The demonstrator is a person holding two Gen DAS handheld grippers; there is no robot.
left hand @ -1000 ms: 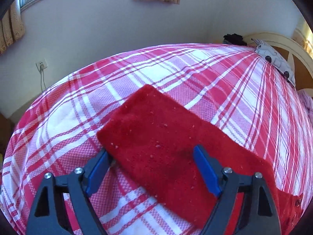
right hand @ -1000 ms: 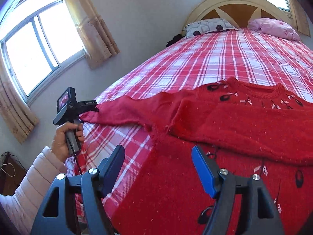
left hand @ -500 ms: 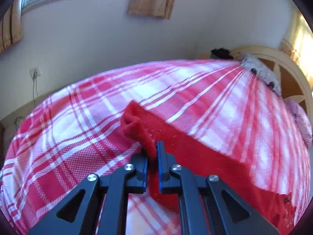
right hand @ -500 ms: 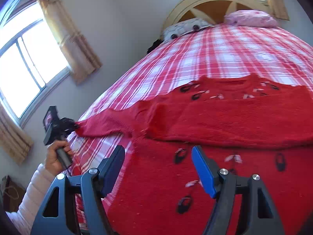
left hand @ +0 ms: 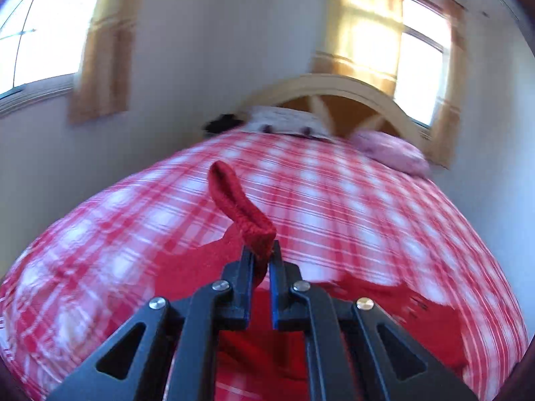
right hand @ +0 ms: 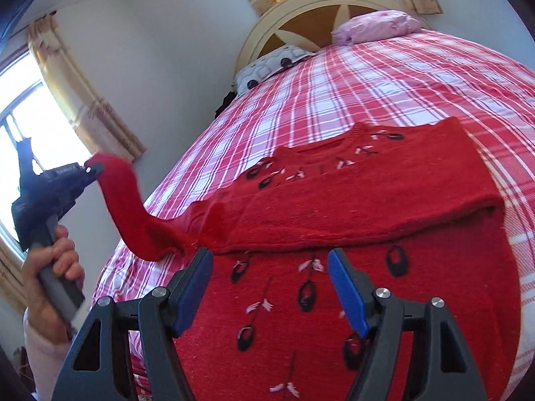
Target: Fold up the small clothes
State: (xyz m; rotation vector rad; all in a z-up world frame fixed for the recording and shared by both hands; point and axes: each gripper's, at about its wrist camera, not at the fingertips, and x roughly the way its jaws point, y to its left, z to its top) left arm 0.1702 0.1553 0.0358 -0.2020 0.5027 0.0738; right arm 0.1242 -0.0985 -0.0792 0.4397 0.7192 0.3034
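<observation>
I see red knitted sweater [right hand: 334, 220] flat on plaid-covered bed [right hand: 384, 77], one sleeve folded across chest. Other sleeve's cuff [left hand: 240, 207] pinched in my left gripper [left hand: 262, 257], raised off bed at sweater's left. My right gripper [right hand: 271, 277] over hem, jaws apart. Pillows [right hand: 378, 26] against headboard [right hand: 301, 10] behind.

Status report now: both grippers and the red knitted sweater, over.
Left gripper shut on sleeve cuff, lifted off checked bedspread. Right gripper open, empty, above red knitted sweater. Nothing in the way.
</observation>
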